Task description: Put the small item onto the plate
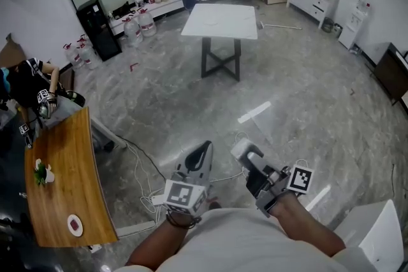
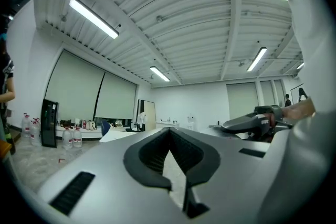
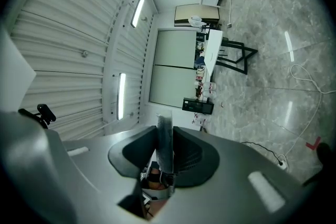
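A white plate (image 1: 75,225) with a red patch in its middle lies near the front end of a wooden table (image 1: 64,162) at the far left of the head view. Both grippers are held over the floor, well to the right of that table. My right gripper (image 1: 245,151) is shut on a small item (image 3: 165,139), a thin grey ribbed piece that stands up between the jaws (image 3: 165,127). My left gripper (image 1: 205,146) points forward beside it. Its jaws meet at the tip (image 2: 169,129) with nothing between them.
A small potted plant (image 1: 42,172) stands on the wooden table, and a person (image 1: 29,83) sits at its far end. Cables (image 1: 143,169) trail over the marble floor. A white table (image 1: 220,21) stands farther ahead, a black cabinet (image 1: 99,27) and water bottles at the back left.
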Demonstrator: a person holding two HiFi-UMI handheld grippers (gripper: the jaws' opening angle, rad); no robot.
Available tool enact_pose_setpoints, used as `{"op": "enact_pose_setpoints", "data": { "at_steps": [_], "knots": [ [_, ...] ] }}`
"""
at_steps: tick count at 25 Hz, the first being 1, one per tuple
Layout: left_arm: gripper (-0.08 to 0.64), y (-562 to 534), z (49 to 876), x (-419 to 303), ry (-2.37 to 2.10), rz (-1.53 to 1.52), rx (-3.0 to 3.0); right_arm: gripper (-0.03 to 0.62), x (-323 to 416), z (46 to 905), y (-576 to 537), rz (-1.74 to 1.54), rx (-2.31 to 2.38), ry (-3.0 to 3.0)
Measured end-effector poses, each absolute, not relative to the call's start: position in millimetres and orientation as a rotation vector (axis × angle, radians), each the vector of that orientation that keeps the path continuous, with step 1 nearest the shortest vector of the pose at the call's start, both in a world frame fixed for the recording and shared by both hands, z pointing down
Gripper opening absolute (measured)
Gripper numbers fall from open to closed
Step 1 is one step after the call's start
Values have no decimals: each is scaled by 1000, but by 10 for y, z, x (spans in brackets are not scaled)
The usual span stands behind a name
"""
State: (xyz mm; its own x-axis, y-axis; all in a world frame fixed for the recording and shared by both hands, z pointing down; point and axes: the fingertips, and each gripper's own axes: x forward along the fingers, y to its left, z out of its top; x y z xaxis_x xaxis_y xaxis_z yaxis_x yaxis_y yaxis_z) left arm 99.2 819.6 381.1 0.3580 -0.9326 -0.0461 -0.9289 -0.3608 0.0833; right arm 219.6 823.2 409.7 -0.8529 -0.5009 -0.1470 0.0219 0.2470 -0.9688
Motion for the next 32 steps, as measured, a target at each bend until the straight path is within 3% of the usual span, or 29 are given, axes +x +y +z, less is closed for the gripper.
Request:
{"op": "enact_pose_setpoints", "data": {
  "at_steps": [14, 32],
  "knots": [
    [6, 7310, 3822, 493, -1708, -114, 2573, 97, 1715, 4154, 7383, -1653, -484, 2054],
    [6, 4622, 3889, 525, -1807, -117, 2465, 97, 1786, 4150, 4573, -1709, -407, 2102]
  ]
}}
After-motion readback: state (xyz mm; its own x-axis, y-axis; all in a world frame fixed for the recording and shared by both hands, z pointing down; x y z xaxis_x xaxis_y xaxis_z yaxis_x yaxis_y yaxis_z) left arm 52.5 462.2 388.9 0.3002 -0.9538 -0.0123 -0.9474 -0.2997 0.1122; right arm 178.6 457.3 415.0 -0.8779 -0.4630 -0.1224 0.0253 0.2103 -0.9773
